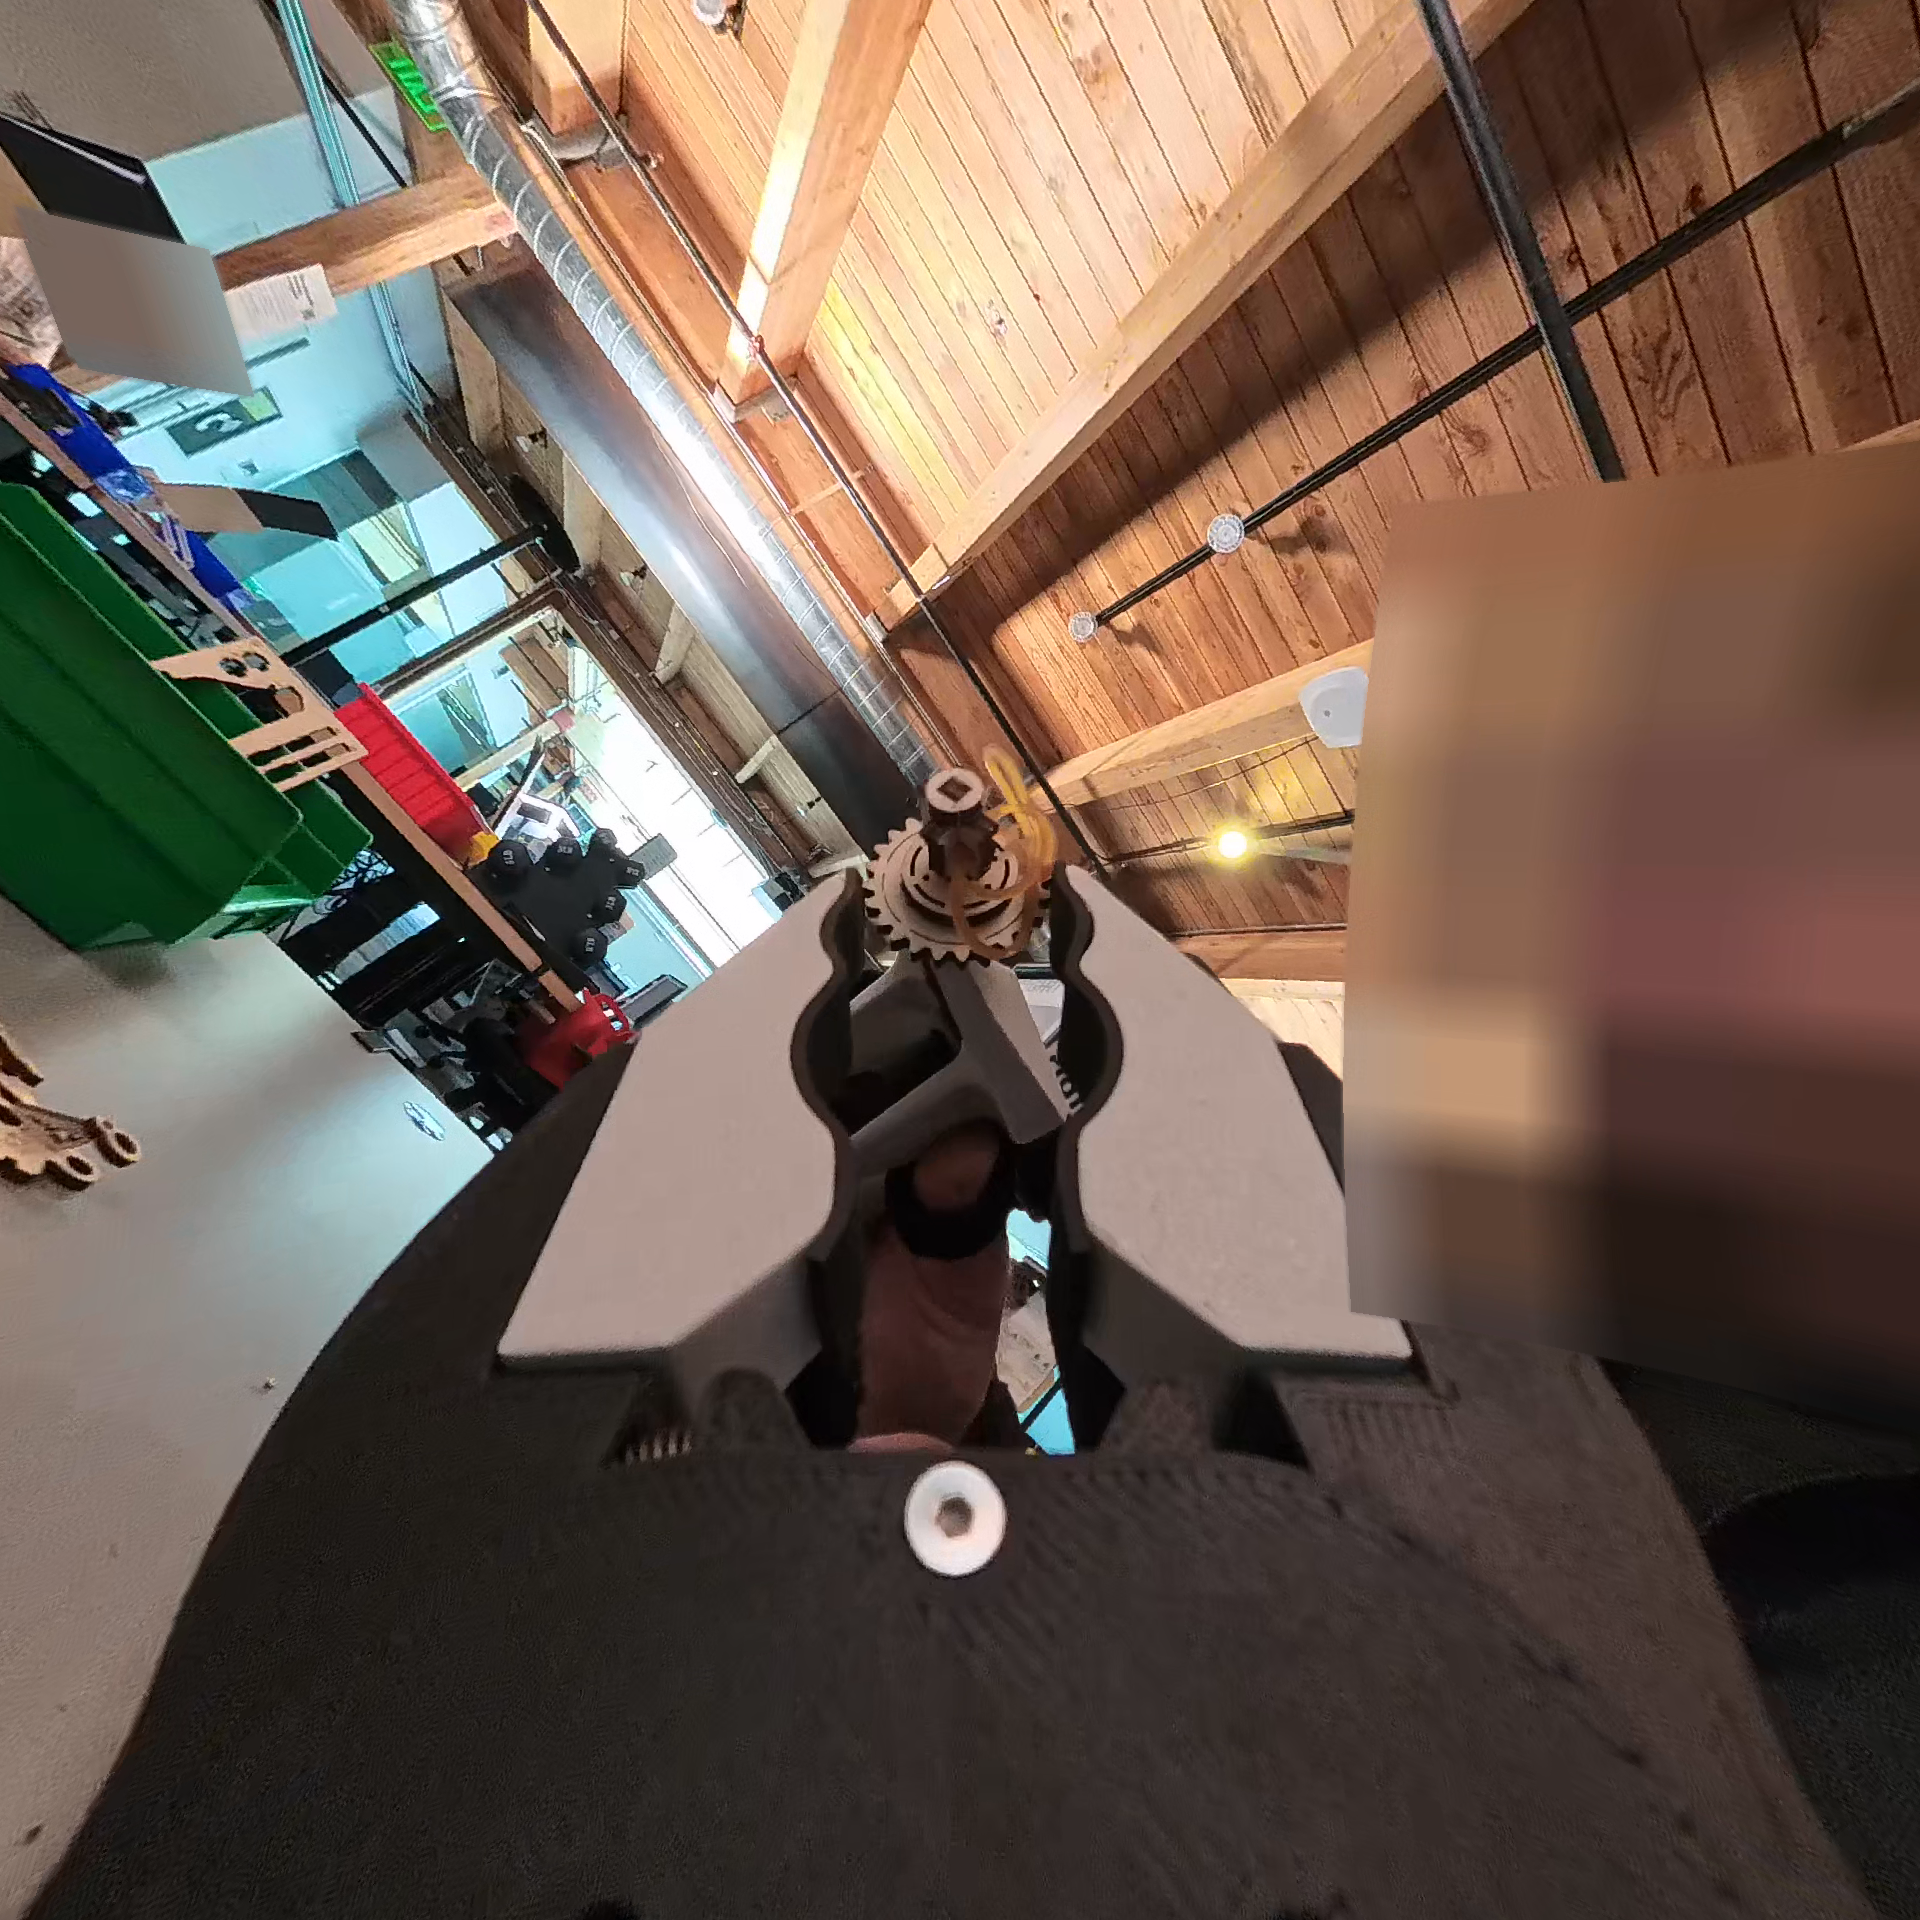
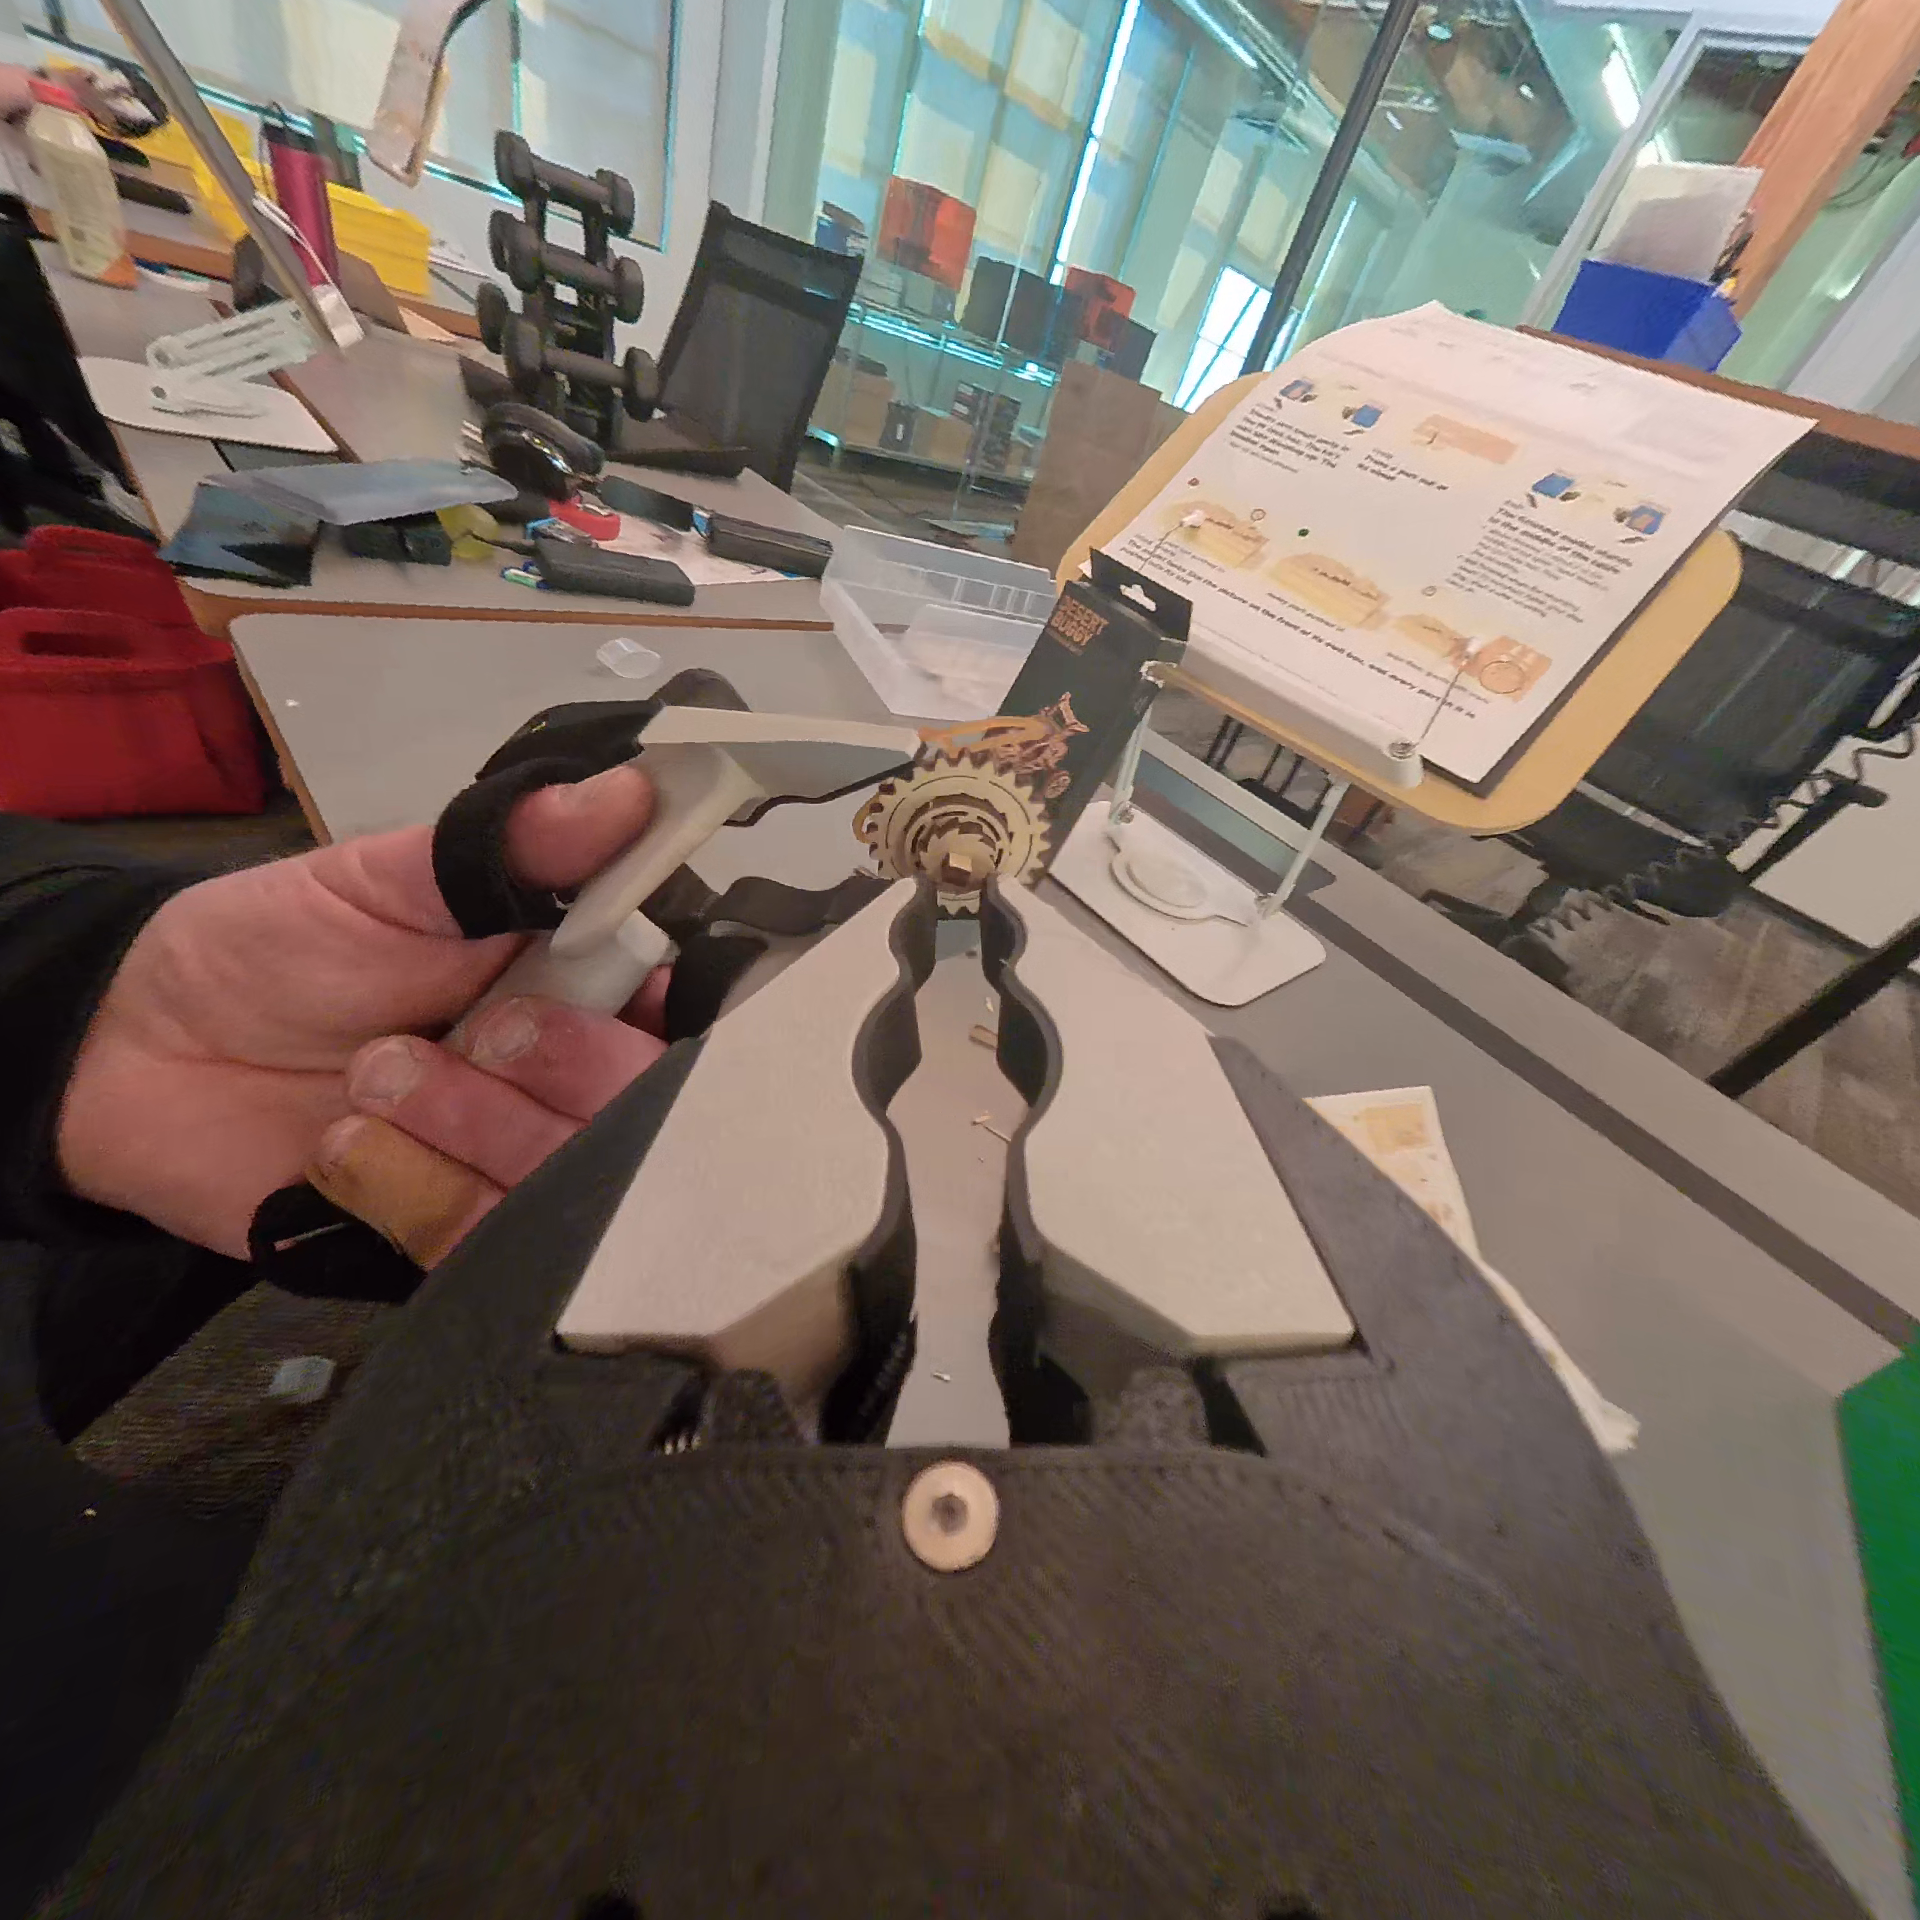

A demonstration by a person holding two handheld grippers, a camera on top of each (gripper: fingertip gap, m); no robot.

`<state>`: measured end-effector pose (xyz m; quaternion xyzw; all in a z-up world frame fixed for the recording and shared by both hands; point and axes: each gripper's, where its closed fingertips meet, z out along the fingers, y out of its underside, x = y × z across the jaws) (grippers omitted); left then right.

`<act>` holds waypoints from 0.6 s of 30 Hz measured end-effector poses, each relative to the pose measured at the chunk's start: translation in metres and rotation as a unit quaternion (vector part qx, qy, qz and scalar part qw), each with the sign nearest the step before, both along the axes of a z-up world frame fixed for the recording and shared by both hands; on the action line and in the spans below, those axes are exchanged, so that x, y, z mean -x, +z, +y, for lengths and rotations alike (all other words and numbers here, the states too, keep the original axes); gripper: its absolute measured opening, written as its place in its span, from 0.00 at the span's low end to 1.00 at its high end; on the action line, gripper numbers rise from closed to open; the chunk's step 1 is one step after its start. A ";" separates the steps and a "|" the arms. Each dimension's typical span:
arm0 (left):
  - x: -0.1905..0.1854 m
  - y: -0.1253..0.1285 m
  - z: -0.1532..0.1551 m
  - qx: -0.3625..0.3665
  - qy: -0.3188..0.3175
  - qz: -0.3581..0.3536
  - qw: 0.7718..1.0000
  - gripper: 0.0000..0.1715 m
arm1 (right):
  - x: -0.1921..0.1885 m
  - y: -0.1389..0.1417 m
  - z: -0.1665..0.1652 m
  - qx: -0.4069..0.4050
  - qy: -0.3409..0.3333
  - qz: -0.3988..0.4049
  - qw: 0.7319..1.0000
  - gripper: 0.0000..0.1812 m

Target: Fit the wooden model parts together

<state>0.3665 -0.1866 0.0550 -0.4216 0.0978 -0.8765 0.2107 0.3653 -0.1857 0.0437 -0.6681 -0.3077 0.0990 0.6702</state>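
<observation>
A wooden gear assembly (image 1: 951, 899) with a yellow rubber band (image 1: 1013, 821) around its hub sits between my two grippers, raised off the table. My left gripper (image 1: 956, 894) points up toward the ceiling and is shut on the gear's rim. In the right wrist view the gear (image 2: 951, 816) faces the camera, and my right gripper (image 2: 951, 896) is shut on the small axle at its centre. The left gripper (image 2: 774, 753), held by a hand (image 2: 270, 1029), comes in from the left and clamps the gear's edge. A right gripper finger (image 1: 1003, 1023) shows between the left fingers.
The grey table (image 2: 436, 707) carries a black model box (image 2: 1101, 696), an instruction sheet on a stand (image 2: 1455, 520) and a clear plastic box (image 2: 935, 613). Green bins (image 1: 114, 748), a wooden parts sheet (image 1: 275, 717) and loose wooden parts (image 1: 52, 1138) lie to the left. Both grippers' tips are close together, under 4 cm apart.
</observation>
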 end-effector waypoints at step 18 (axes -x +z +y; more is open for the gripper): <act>0.036 -0.017 0.031 0.022 0.022 -0.014 0.999 0.19 | 0.035 -0.018 0.025 0.028 0.111 -0.050 0.992 0.03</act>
